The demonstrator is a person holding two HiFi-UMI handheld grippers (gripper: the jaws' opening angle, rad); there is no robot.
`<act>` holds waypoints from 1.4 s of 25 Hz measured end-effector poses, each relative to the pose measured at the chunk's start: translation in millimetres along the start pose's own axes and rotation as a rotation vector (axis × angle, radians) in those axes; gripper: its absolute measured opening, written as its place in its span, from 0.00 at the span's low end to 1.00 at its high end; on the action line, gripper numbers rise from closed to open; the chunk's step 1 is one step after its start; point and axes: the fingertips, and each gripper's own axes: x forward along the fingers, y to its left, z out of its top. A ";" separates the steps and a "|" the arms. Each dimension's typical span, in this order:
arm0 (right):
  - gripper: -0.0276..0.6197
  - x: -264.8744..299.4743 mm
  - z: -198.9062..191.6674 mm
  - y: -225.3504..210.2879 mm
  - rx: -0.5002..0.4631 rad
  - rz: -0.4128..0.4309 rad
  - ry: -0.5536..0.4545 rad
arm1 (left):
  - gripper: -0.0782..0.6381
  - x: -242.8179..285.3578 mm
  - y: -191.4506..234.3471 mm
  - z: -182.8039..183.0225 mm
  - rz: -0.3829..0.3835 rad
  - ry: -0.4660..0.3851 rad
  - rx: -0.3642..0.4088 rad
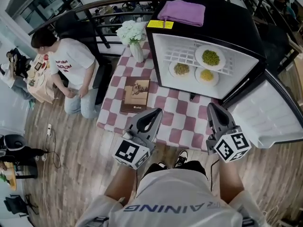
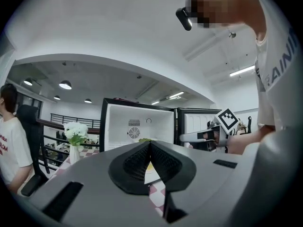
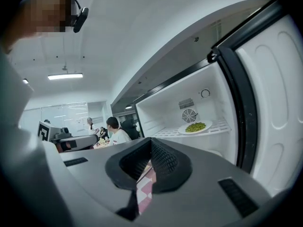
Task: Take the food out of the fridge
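Black on the outside and white within, the mini fridge (image 1: 246, 37) stands on a table under a pink-and-white checked tablecloth (image 1: 173, 115). Its door (image 1: 267, 112) is swung wide to your right.

The food is all inside the fridge, on three white plates. The plate of green food (image 1: 210, 57) lies on the wire shelf (image 1: 182, 55). The plate of brownish-green food (image 1: 181, 69) and the plate of yellow food (image 1: 207, 75) sit just beside each other, nearer the opening. Whether those two rest on the shelf or below it is unclear from your head view. Your right gripper view shows the green plate on the shelf, below the fan grille on the back wall.

Your left gripper (image 1: 154, 113) hangs over the near edge of the table, well short of the fridge. Its jaws are pressed together at the tips and nothing is between them. Your right gripper (image 1: 214, 107) is in front of the open compartment, also clear of the plates, clenched and empty.

A folded purple cloth (image 1: 182, 12) lies on top of the fridge, with a yellow label (image 1: 160, 24) at its front corner. Left of the fridge stand a vase of white flowers (image 1: 132, 34) and, nearer you, a brown book (image 1: 136, 94) flat on the cloth. A person in a white T-shirt (image 1: 71, 63) sits at the table's left side.
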 end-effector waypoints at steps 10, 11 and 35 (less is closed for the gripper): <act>0.07 -20.4 -5.2 -62.4 0.088 -0.086 0.002 | 0.12 61.4 -24.8 -6.6 -0.049 0.028 0.009; 0.07 -20.8 -6.6 -63.2 0.108 -0.094 0.002 | 0.12 62.4 -25.2 -7.4 -0.056 0.030 0.008; 0.21 106.7 -4.4 -125.8 1.073 -0.319 -0.263 | 0.12 47.8 35.3 -12.9 -0.158 0.024 -0.017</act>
